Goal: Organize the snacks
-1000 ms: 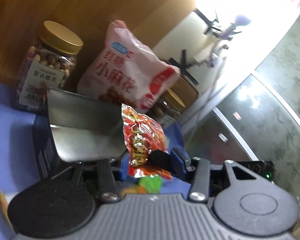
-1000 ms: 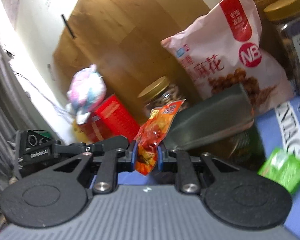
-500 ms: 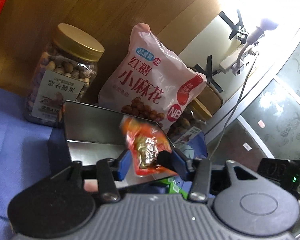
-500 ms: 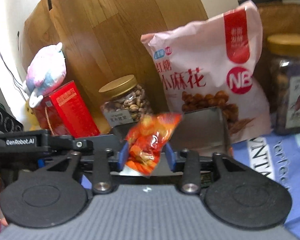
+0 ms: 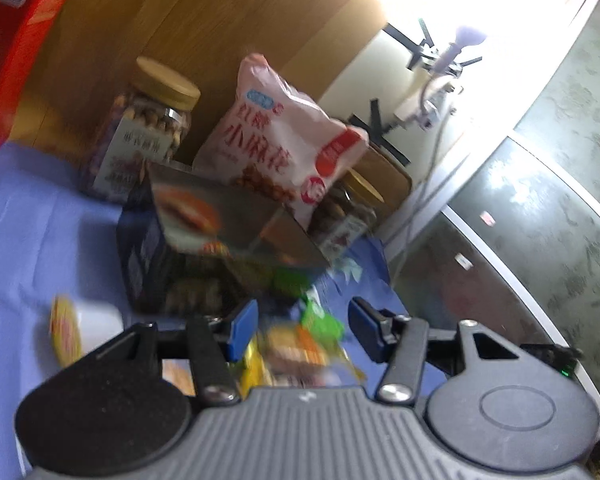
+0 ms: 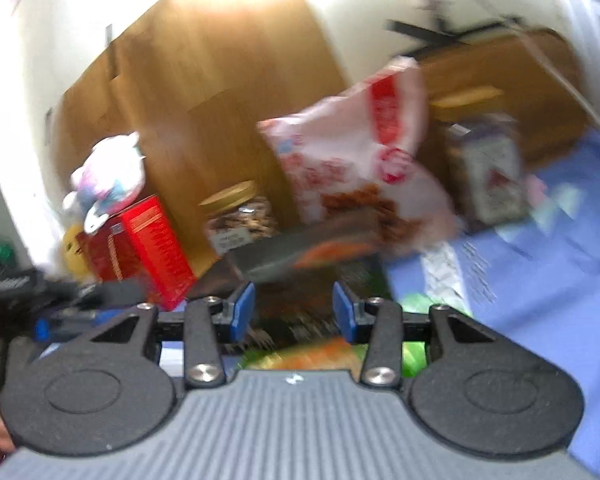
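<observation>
So the thing to watch is the loose snack packs [image 5: 300, 354] lying on the blue cloth [image 5: 40, 216], right under and between the left gripper [image 5: 302, 326]'s blue pads. It's a blurry little heap: a yellow/orange wrapper closest to the camera and a green pack [image 5: 320, 318] just past it. They sit directly ahead and below the left tongs, basically centred in the gap, so the left hand is the nearer one for that heap. Can't call the long axis of the wrapper for sure with the motion blur, but it looks like it runs roughly across the gap, tilted a bit.

Both tongs are spread wide with nothing pinched in them. In the right view, the right gripper [image 6: 294, 312] also hangs over an orange-and-green smear of packs [image 6: 320, 354] low in the frame, too blurred to tell exactly what's what.

Just beyond the packs is the box [image 5: 188, 252] with its shiny lid flap [image 5: 236, 220] standing open and tilted back. That's my guess for where the small packs go, and it lies straight ahead of both grippers. Something orange shows on the lid, reflection or pack, can't tell.

Behind the box: the pink bag [image 5: 288, 144] leaning on the wooden board, a nut jar [image 5: 144, 136] on one side of it and another jar [image 5: 348, 216] half hidden on the other. Red carton [image 5: 8, 56] off to the far left, and a small yellow-ended roll [image 5: 66, 330] lying on the cloth near the left tong.

My read: next move is a straight drop down onto the heap, then a short forward carry into the box.
</observation>
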A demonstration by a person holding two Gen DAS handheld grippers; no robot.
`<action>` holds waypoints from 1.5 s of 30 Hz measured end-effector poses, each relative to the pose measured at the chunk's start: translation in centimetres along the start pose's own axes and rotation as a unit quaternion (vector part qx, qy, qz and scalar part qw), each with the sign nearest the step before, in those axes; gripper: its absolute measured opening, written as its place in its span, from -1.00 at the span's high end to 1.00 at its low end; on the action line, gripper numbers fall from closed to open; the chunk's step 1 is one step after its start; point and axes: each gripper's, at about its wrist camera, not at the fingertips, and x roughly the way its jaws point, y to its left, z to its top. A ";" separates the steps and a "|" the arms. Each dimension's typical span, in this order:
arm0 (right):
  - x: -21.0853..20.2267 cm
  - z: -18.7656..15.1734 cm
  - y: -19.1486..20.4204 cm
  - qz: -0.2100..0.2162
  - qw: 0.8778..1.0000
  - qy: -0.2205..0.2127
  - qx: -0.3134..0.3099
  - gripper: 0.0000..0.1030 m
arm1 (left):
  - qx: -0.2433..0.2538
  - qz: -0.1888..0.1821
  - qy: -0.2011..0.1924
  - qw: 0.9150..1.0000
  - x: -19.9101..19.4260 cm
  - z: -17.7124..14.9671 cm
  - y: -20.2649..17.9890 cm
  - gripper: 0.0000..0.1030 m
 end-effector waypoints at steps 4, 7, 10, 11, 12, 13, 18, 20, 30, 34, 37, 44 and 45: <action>-1.3 -2.0 -3.1 -0.007 0.993 0.010 0.118 0.07 | -0.008 -0.009 0.005 1.000 -2.3 -3.9 0.0 0.00; -0.4 -2.2 -4.3 0.000 0.984 0.037 0.175 0.07 | -0.003 0.005 0.011 1.000 -3.5 -6.4 -0.2 0.00; 1.1 -2.3 -4.9 0.004 0.977 0.060 0.207 0.07 | 0.015 0.020 0.015 1.000 -4.3 -7.8 -1.0 0.00; 1.6 -2.3 -5.1 0.000 0.975 0.066 0.212 0.12 | 0.021 0.023 0.016 0.999 -4.5 -8.2 -1.3 0.00; 2.1 -2.5 -5.3 0.006 0.972 0.078 0.223 0.38 | 0.025 0.024 0.018 0.999 -4.7 -8.5 -1.6 0.00; 2.4 -2.8 -5.5 0.016 0.968 0.087 0.236 0.47 | 0.029 0.023 0.021 0.999 -4.8 -8.7 -1.8 -0.03; 0.1 -3.5 -5.8 0.023 0.966 0.079 0.246 0.74 | 0.036 0.026 0.039 0.998 -4.4 -9.9 -2.3 -0.12; -1.4 -3.8 -5.9 0.021 0.968 0.073 0.237 0.75 | 0.035 0.022 0.047 0.998 -4.0 -10.3 -2.4 -0.12; -11.2 -7.1 -9.1 0.009 0.970 0.065 0.233 0.77 | 0.091 0.096 0.070 0.989 -1.8 -12.3 -4.5 -0.12; -13.1 -7.6 -9.2 -0.021 0.976 0.047 0.214 0.72 | 0.100 0.143 0.074 0.982 -1.2 -12.8 -4.6 -0.11; -13.0 -7.9 -9.3 -0.028 0.977 0.045 0.209 0.69 | 0.101 0.153 0.070 0.981 -1.2 -12.9 -4.6 -0.11; -11.7 -8.1 -9.1 -0.024 0.976 0.057 0.207 0.53 | 0.098 0.167 0.063 0.979 -1.6 -13.0 -4.7 -0.12; -11.6 -8.1 -8.9 -0.021 0.977 0.059 0.204 0.53 | 0.097 0.169 0.062 0.979 -1.7 -13.0 -4.7 -0.13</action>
